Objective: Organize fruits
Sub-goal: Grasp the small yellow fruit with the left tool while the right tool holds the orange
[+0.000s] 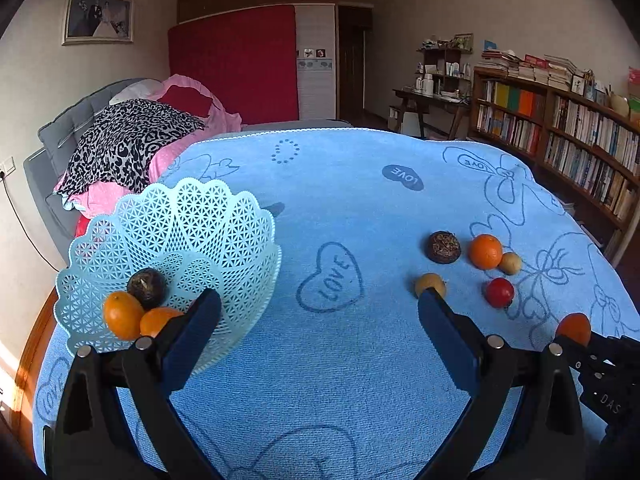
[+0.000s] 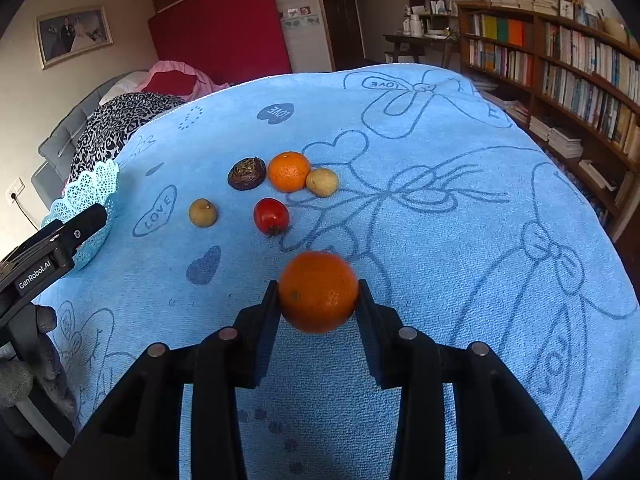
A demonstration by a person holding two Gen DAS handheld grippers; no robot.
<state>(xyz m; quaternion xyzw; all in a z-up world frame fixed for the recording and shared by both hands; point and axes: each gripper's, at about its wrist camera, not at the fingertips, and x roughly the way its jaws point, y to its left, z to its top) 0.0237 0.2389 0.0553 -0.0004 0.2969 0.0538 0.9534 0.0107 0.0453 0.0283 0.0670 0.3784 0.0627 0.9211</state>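
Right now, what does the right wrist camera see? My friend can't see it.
The right tool grips an orange above a blue towel. Behind it lie another orange, a red fruit, two tan fruits and a dark brown one.

Half hidden behind the left tool's (image 1: pixel 320 300) blue finger (image 1: pixel 192 332): one orange in the basket (image 1: pixel 160 320). Near rim of the lattice basket (image 1: pixel 172 236) covered by that same finger. Partly masked by the opposite finger: a small tan fruit (image 1: pixel 429 282). Only partly seen past the right tool's (image 2: pixel 319 292) black body: the held orange (image 1: pixel 575 328). Slightly blurred in the right wrist view. Too small to read: book spines on the shelves (image 2: pixel 580 64).
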